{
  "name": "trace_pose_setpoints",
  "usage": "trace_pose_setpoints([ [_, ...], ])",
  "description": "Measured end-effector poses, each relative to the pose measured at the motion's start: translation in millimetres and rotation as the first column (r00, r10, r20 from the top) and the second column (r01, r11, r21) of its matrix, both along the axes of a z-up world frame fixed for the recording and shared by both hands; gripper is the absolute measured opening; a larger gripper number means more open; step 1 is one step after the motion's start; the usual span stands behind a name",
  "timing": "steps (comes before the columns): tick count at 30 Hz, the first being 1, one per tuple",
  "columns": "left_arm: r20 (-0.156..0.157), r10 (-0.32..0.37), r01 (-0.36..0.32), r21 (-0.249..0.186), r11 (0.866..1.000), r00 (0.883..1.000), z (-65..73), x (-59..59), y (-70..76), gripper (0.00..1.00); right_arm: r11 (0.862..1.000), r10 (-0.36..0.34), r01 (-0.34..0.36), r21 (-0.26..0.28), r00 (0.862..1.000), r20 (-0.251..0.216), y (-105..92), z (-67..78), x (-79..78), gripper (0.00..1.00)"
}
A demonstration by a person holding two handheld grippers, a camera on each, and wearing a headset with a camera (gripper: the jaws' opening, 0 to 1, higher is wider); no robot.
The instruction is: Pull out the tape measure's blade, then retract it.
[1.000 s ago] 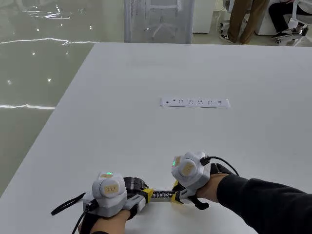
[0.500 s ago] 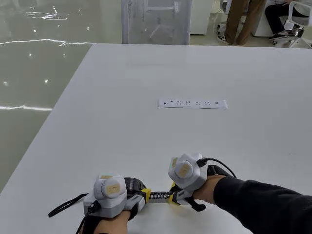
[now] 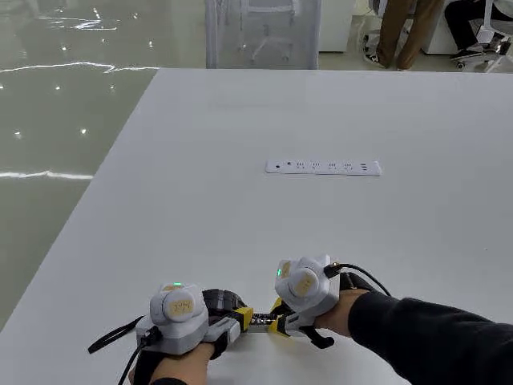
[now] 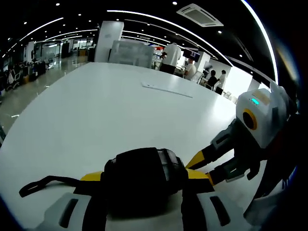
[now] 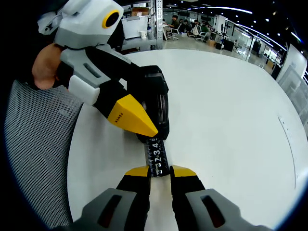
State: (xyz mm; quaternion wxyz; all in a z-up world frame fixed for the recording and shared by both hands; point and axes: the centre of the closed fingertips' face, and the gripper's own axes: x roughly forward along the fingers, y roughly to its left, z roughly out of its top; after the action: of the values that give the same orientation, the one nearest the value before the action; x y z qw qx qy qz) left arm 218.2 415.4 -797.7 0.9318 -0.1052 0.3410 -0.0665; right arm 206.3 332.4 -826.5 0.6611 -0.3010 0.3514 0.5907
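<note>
1 table (image 3: 240,200). On it: 1 tape measure (image 3: 223,303) w/ 1 blade (image 5: 157,155) and 1 black strap (image 3: 111,335); 1 white power strip (image 3: 323,168). 2 grippers, i.e. 1 left gripper (image 3: 232,322) and 1 right gripper (image 3: 278,322). In bkgd, head view: 2 people, 1 standing person (image 3: 397,32) and 1 seated person (image 3: 469,18).
</note>
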Motion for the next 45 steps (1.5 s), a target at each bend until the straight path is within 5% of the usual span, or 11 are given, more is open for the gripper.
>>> trace_pose_setpoints([
  [7, -0.002, 0.0, 0.0, -0.001, 1.0, 1.0, -0.3, 1.0, 0.1, 0.58, 1.0, -0.011, 0.011, 0.01, 0.999, -0.03, 4.9, -0.6, 0.1, 0.12],
  [32, -0.004, -0.001, 0.001, -0.016, 1.0, 1.0, -0.3, 2.7, 0.0, 0.59, 0.998, 0.034, -0.032, 0.062, 0.999, -0.026, 31.7, -0.9, -6.0, 0.12],
  [45, -0.002, -0.005, 0.005, -0.011, 1.0, 1.0, -0.7, 3.8, -0.1, 0.59, 0.996, 0.075, -0.075, 0.048, 0.997, -0.003, 24.4, -2.4, -7.0, 0.13],
])
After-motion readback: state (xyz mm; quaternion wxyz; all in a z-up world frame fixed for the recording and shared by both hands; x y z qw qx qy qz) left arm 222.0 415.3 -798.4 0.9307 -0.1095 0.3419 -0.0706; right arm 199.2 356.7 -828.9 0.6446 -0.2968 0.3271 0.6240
